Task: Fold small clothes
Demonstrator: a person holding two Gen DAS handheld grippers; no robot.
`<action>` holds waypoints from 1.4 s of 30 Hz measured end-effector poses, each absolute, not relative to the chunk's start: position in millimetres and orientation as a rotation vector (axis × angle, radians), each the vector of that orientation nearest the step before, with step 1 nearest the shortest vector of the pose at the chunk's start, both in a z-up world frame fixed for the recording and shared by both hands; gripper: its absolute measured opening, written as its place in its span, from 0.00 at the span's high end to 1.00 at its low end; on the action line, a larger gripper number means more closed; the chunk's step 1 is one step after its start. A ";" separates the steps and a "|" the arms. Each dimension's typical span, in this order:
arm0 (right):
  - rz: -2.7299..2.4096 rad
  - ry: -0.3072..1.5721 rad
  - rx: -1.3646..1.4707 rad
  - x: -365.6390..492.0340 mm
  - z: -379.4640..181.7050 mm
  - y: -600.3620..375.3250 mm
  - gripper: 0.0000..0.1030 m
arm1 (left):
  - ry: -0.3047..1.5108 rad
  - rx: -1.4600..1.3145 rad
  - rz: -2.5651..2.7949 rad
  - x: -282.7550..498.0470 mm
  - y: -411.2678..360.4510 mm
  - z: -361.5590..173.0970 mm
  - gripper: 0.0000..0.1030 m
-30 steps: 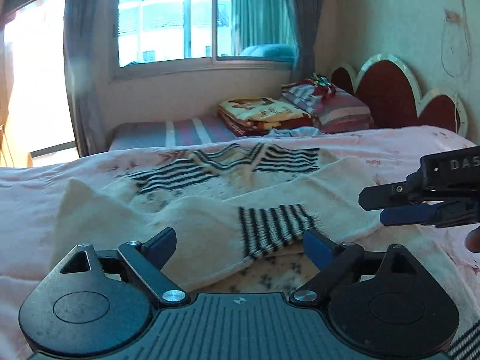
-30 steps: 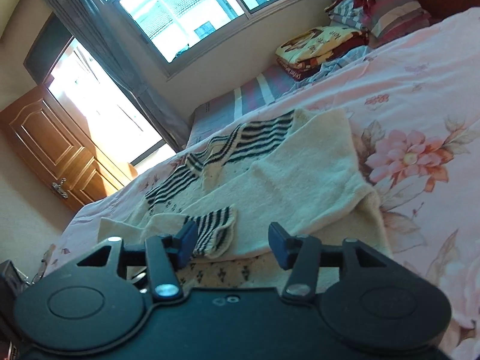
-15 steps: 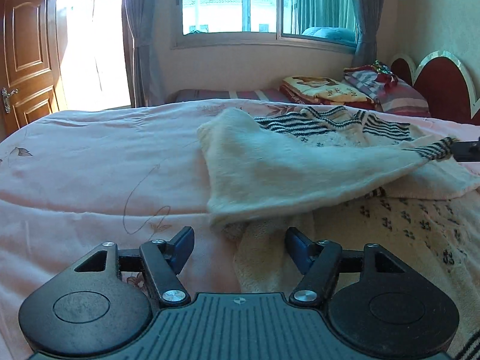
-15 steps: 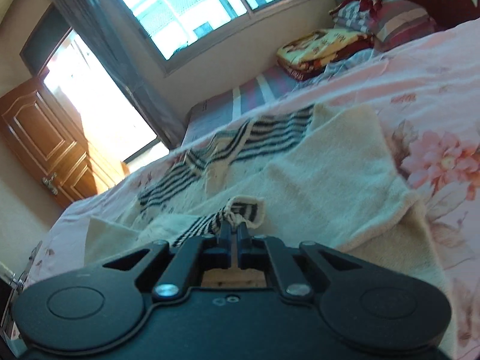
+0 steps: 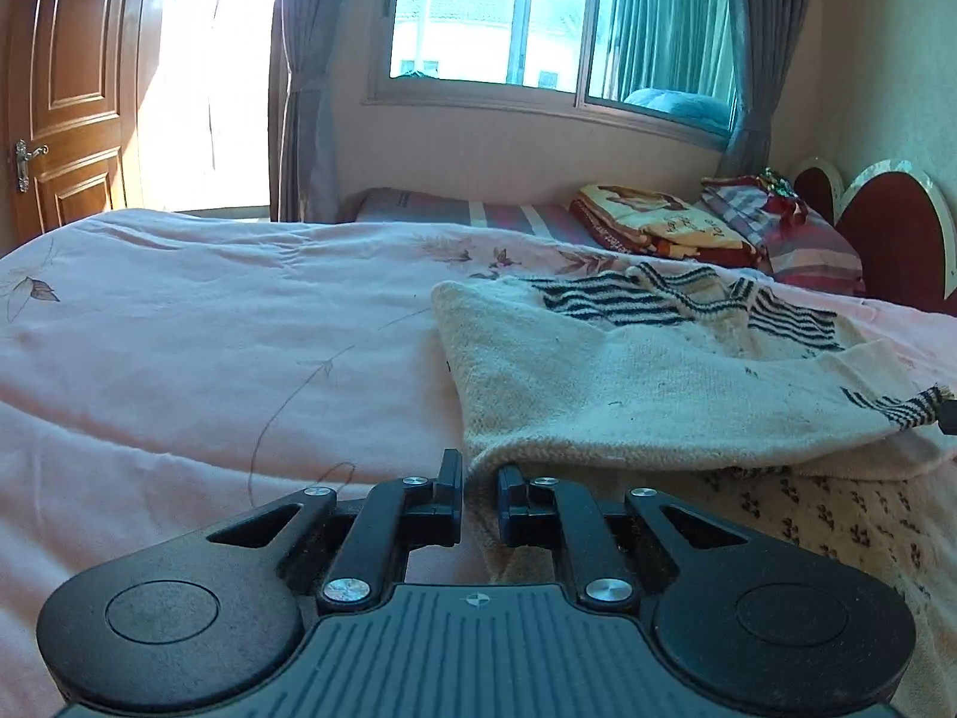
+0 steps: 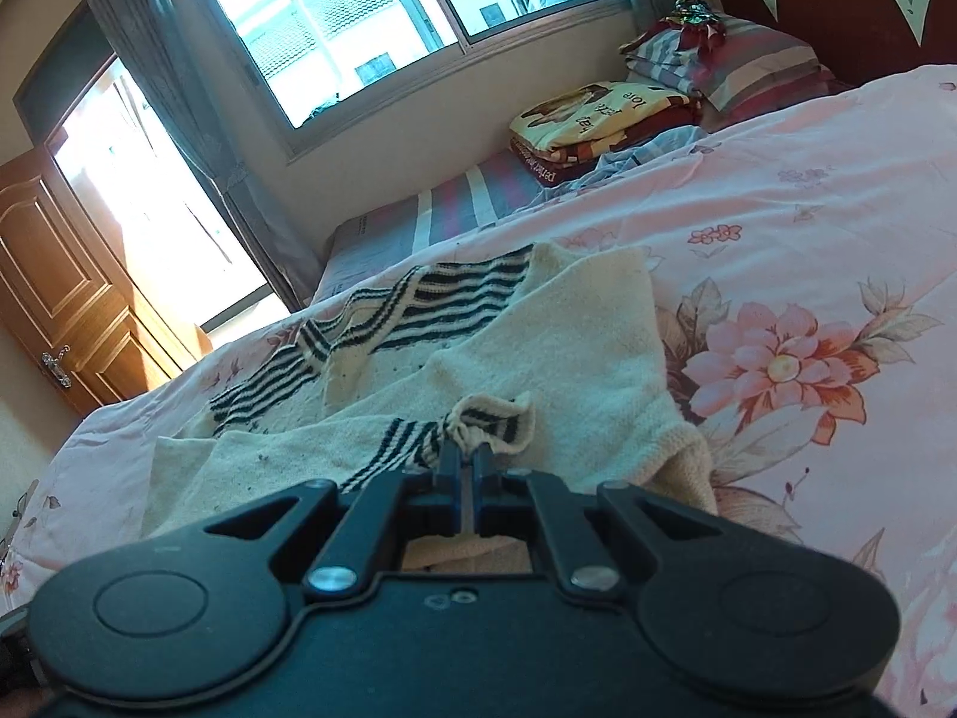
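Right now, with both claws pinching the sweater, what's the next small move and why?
Probably carry the right claw, shut on the striped cuff, across the cream sweater and lay the sleeve flat; the left claw pins the folded edge.

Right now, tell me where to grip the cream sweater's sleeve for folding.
Grip the striped cuff from its open end, where the right hand-held gripper is shut on it: the thin free edge fits between the fingers. The left hand-held gripper pinches the sweater's folded edge.

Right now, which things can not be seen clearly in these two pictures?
- Left wrist view: right gripper cut off by the right edge, only its tip shows at the striped cuff.
- Left gripper: its body hides the sweater edge below the fingers.
- Right wrist view: the gripper body hides the sweater's near hem.
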State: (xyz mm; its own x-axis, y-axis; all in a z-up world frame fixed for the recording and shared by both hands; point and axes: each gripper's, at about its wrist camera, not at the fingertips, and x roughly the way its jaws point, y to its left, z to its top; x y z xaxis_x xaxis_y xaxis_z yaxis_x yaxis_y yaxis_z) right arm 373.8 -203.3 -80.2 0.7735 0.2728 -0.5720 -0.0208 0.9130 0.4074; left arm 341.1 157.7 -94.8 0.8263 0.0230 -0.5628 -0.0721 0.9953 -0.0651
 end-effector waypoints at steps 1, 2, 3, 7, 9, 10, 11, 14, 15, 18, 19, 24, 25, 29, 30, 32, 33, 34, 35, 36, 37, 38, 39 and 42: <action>0.164 0.682 0.380 372.5 -82.5 -200.9 0.96 | 0.607 -0.086 0.050 341.5 158.3 -98.3 0.89; 0.162 0.693 0.372 372.2 -85.5 -199.8 0.96 | 0.611 -0.088 0.043 341.0 159.5 -100.3 0.89; 0.158 0.706 0.366 371.0 -89.8 -198.9 0.96 | 0.613 -0.081 0.037 340.4 160.2 -101.2 0.89; 0.154 0.733 0.369 369.5 -102.7 -199.7 0.96 | 0.634 -0.058 0.016 338.7 161.5 -98.3 0.81; 0.152 0.730 0.363 368.3 -101.8 -201.0 0.95 | 0.626 -0.034 0.032 328.3 164.5 -93.3 0.51; 0.143 0.714 0.360 365.0 -98.2 -203.6 0.94 | 0.616 -0.024 0.052 319.2 168.5 -89.3 0.47; 0.127 0.692 0.351 361.5 -93.4 -205.1 0.88 | 0.597 -0.024 0.057 311.5 172.2 -84.3 0.47; 0.130 0.613 0.333 354.7 -76.5 -207.2 0.85 | 0.530 -0.058 0.013 308.9 167.0 -63.6 0.47; 0.147 0.618 0.318 359.7 -74.6 -202.0 0.85 | 0.526 -0.067 -0.035 317.3 157.3 -60.0 0.47; 0.199 0.661 0.261 375.4 -80.6 -178.6 0.85 | 0.579 -0.082 -0.140 353.0 121.0 -65.3 0.46; 0.217 0.678 0.236 379.2 -85.1 -170.7 0.85 | 0.587 -0.084 -0.157 362.1 111.6 -71.1 0.46; 0.142 0.718 0.165 386.9 -97.6 -173.5 0.87 | 0.669 -0.014 -0.138 377.9 100.5 -97.9 0.41; 0.126 0.706 0.165 388.1 -93.3 -175.3 0.86 | 0.661 -0.003 -0.135 378.6 101.2 -93.1 0.41; 0.153 0.650 0.226 411.6 -78.5 -175.1 0.80 | 0.599 0.020 -0.099 406.9 106.6 -74.8 0.34; 0.155 0.650 0.230 419.1 -77.8 -172.5 0.80 | 0.593 0.009 -0.091 418.5 108.9 -72.5 0.34; 0.167 0.656 0.205 433.1 -81.1 -164.1 0.80 | 0.604 -0.004 -0.079 442.6 114.5 -74.4 0.33; 0.179 0.670 0.192 438.3 -85.0 -160.9 0.80 | 0.632 -0.009 -0.068 455.5 117.5 -80.7 0.33; 0.188 0.694 0.166 443.8 -91.8 -157.8 0.81 | 0.660 -0.010 -0.060 465.2 121.2 -89.3 0.33; 0.165 0.723 0.122 447.6 -101.0 -155.7 0.82 | 0.675 -0.005 -0.043 470.7 126.4 -98.8 0.33; 0.149 0.722 0.102 447.4 -107.3 -157.1 0.84 | 0.661 -0.028 -0.052 470.2 133.4 -104.3 0.28; 0.152 0.705 0.107 445.3 -109.3 -160.5 0.84 | 0.645 -0.051 -0.060 467.0 138.5 -108.0 0.28; 0.148 0.706 0.107 443.4 -108.2 -161.7 0.84 | 0.639 -0.036 -0.064 463.8 139.1 -108.4 0.28; 0.141 0.707 0.102 442.0 -105.5 -160.7 0.84 | 0.636 -0.020 -0.056 461.1 138.6 -106.8 0.28; 0.173 0.669 0.126 436.5 -94.3 -154.8 0.79 | 0.591 -0.048 -0.023 446.7 135.0 -90.8 0.28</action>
State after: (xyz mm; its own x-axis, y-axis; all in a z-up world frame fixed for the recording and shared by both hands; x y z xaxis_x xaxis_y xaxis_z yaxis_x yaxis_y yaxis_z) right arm 436.5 -154.8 -94.3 0.7710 0.1996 -0.6047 -0.1191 0.9780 0.1711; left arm 446.7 135.0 -90.8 0.8301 -0.0352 -0.5565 0.0076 0.9986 -0.0517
